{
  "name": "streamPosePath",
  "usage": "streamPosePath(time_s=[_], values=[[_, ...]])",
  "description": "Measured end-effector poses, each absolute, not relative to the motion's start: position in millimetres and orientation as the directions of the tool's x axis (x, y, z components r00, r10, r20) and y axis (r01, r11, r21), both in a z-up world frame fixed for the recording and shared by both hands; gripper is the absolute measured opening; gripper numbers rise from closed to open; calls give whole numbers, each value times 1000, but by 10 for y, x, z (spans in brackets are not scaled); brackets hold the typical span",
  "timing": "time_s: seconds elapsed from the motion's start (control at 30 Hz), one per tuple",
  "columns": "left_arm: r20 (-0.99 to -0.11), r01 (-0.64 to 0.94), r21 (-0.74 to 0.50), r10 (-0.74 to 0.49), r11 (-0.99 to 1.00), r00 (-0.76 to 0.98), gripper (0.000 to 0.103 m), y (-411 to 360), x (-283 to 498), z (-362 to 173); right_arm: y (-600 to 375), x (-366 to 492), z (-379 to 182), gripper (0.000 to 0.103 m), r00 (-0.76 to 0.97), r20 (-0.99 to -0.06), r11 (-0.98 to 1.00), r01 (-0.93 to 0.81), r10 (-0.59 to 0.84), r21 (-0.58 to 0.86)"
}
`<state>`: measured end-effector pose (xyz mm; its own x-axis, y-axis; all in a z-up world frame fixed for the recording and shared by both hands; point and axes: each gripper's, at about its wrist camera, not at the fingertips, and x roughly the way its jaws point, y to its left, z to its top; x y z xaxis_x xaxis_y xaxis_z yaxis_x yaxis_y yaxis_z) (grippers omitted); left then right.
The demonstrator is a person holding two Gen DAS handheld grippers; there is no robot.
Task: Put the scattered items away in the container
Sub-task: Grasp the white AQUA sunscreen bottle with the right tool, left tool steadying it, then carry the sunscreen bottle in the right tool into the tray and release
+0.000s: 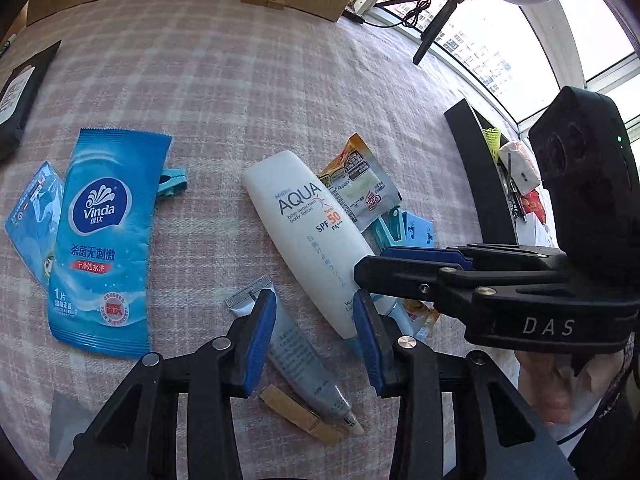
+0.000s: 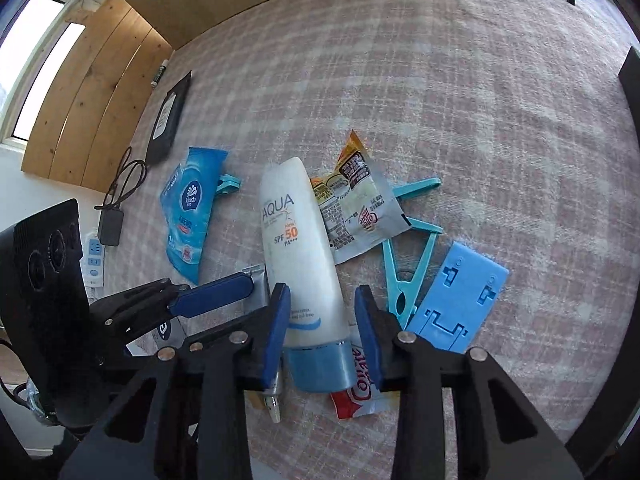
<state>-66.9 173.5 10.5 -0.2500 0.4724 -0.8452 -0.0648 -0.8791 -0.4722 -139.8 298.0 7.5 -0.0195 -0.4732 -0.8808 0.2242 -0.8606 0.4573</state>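
Pickup step: my right hand-held gripper [image 2: 322, 320] straddles sunscreen tube [image 2: 298, 240], left hand-held gripper [image 1: 314, 332] straddles grey tube [image 1: 304, 364]; both spread, w/ nothing pinched. Next: squeeze, lift.

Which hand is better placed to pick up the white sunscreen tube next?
Right. The right tongs already straddle the sunscreen tube just above its blue cap, pads either side. The left tongs are around the small grey tube instead.
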Motion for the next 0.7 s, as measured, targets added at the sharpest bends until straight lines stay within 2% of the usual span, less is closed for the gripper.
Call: streamPosePath(time_s=[0.1, 0.17, 0.4, 0.7], values=[[-811, -61, -534, 532, -843, -242, 37, 1705, -721, 61, 3005, -1518, -16, 34, 29, -849, -834, 174, -528, 524], [-796, -41, -571, 565, -820, -218, 46, 1733, -785, -5, 2948, -1577, -61, 34, 61, -837, -819, 182, -543, 544], [-814, -54, -528, 523, -848, -254, 46, 1864, -964, 119, 2846, -1691, 48, 34, 21, -865, -843, 213, -501, 493], [-799, -157, -480, 504, -863, -328, 46, 2085, -1098, 698, 3078, -1784, 589, 34, -119, -850, -848, 223, -514, 481]])
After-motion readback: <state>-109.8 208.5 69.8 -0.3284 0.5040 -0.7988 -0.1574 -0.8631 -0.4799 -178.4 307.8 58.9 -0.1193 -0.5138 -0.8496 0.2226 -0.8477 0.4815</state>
